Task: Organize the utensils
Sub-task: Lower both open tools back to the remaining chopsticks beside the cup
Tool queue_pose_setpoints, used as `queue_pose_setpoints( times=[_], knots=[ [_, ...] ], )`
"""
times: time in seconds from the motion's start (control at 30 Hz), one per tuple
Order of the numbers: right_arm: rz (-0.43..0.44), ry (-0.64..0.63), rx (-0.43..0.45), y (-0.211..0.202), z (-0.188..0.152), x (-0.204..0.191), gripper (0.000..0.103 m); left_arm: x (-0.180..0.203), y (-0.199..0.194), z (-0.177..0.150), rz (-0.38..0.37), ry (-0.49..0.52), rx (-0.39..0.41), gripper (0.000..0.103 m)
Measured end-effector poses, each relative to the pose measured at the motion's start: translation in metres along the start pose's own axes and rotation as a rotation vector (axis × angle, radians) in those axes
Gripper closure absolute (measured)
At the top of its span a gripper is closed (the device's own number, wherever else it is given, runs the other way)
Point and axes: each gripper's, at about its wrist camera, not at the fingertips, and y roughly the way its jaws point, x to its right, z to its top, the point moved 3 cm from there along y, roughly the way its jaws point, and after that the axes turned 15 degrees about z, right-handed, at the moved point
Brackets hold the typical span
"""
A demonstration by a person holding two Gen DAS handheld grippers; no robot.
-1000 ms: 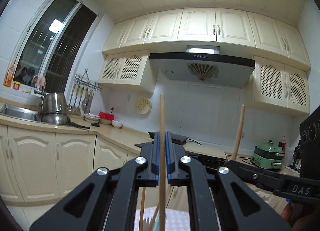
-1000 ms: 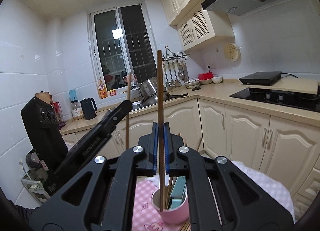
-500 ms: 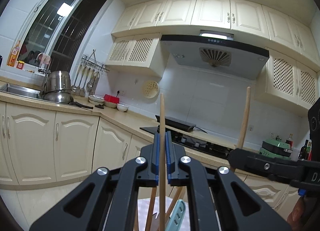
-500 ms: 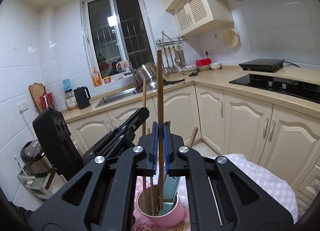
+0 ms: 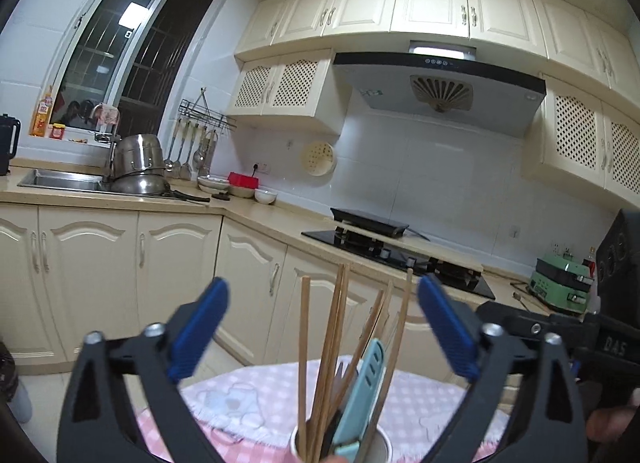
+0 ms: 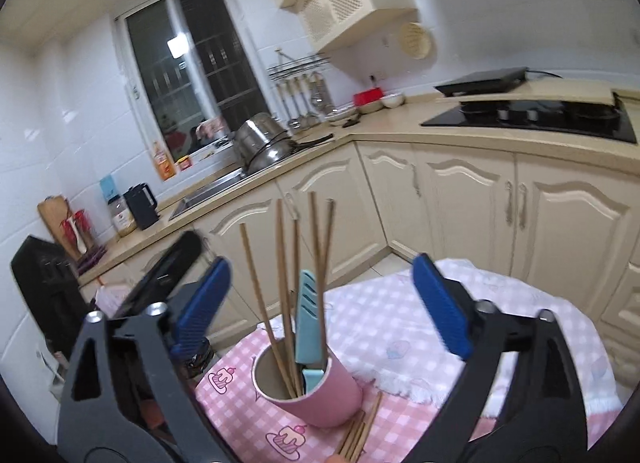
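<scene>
Pink cylindrical cup (image 6: 316,391) on pink-checked cloth tabletop (image 6: 400,327) holds thin wooden chopsticks (image 6: 286,287) and a light-blue plastic sheath (image 6: 309,319). More chopsticks (image 6: 358,437) lie flat, near side. Left hand-held gripper (image 5: 320,327) and right hand-held gripper (image 6: 320,303) jaws opening wide, pads clear of the sticks.

My right claw (image 6: 322,303) is opening, its blue-padded jaws wide with nothing pressed between them. Below stands a round pink cup (image 6: 316,391) on the pink checked tablecloth (image 6: 400,327), holding thin wooden chopsticks (image 6: 284,283) and a pale blue plastic utensil (image 6: 308,319). More wooden chopsticks (image 6: 360,435) lie flat beside the cup.
</scene>
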Motion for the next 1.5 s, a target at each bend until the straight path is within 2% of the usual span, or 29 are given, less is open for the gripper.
queue_pose_setpoints(
  times=[0.17, 0.37, 0.87, 1.1, 1.37, 1.5],
  knots=[
    [-0.042, 0.022, -0.028, -0.010, -0.008, 0.005, 0.006, -0.004, -0.017, -0.001, 0.058, 0.057, -0.095, 0.004],
    [-0.063, 0.037, -0.061, -0.025, -0.021, 0.002, 0.006, -0.006, -0.041, -0.010, 0.099, 0.110, -0.142, 0.004],
    [-0.111, 0.083, -0.187, -0.043, -0.071, 0.015, 0.006, -0.010, -0.072, -0.046, 0.068, 0.130, -0.244, 0.004],
    [-0.136, 0.084, -0.284, -0.035, -0.098, 0.020, 0.006, -0.006, -0.071, -0.067, 0.070, 0.168, -0.298, 0.004],
    [-0.252, 0.045, -0.482, -0.008, -0.146, 0.032, 0.006, -0.006, -0.060, -0.098, 0.097, 0.220, -0.409, 0.004],
    [-0.286, 0.016, -0.546, 0.002, -0.166, 0.034, 0.006, -0.013, -0.054, -0.119, 0.116, 0.225, -0.478, 0.004]
  ],
)
